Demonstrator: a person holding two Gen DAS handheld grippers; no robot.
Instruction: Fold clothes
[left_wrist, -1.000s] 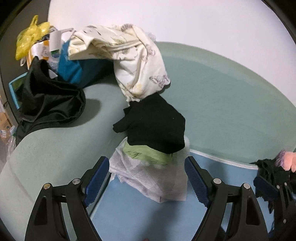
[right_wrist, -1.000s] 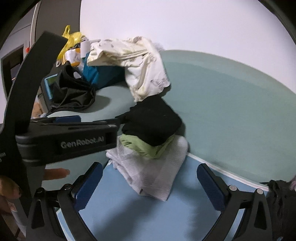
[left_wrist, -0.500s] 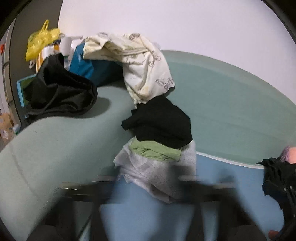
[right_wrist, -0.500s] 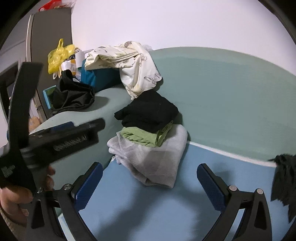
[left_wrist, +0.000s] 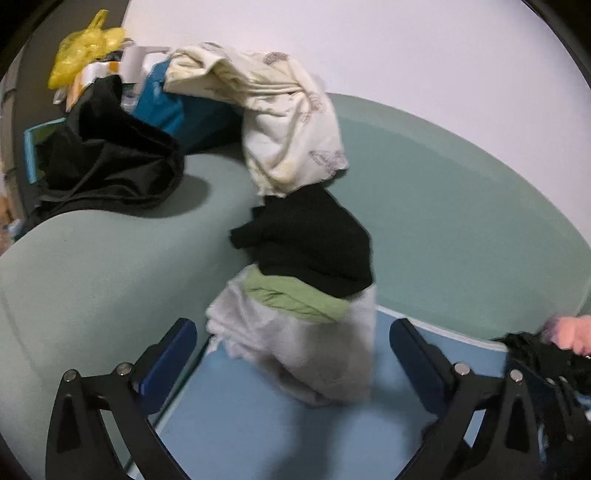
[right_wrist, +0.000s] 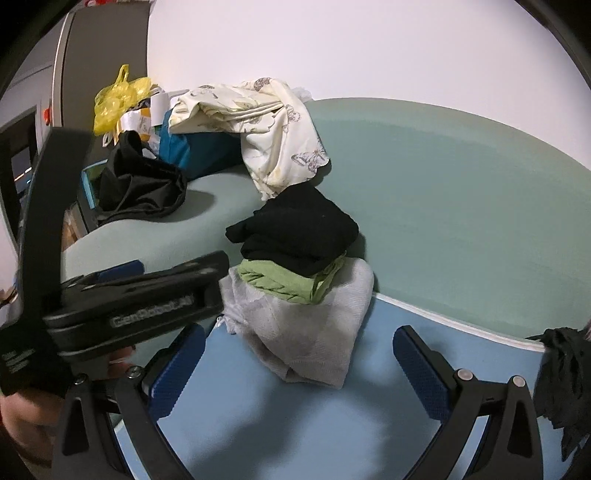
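You held the left gripper (left_wrist: 291, 362) with its blue-padded jaws spread wide; they had just been opening, and nothing was clamped between them. Just ahead of it, in line with the gap between the jaws, sat the small stack of folded clothes: a pale grey waffle-knit cloth (left_wrist: 306, 354) at the bottom, an olive-green folded garment (left_wrist: 295, 299) on it, and a black folded garment (left_wrist: 310, 240) on top. The stack rested where the light blue sheet (left_wrist: 258, 435) under your gripper met the sage-green sofa cushion (left_wrist: 461, 229).

Farther ahead and up from the stack, a cream butterfly-print fabric (left_wrist: 288, 122) draped down over a teal bag (left_wrist: 166, 107). Ahead to the left lay a crumpled black jacket (left_wrist: 107, 166), with a yellow plastic bag (left_wrist: 85, 48) beyond it.

Your right gripper (right_wrist: 295, 365) also stood wide apart and empty, pointing at the same stack, the grey cloth just ahead of its pads. The left gripper's body crossed its view on the left. A dark lacy black garment (right_wrist: 565, 376) lay just off its right finger.
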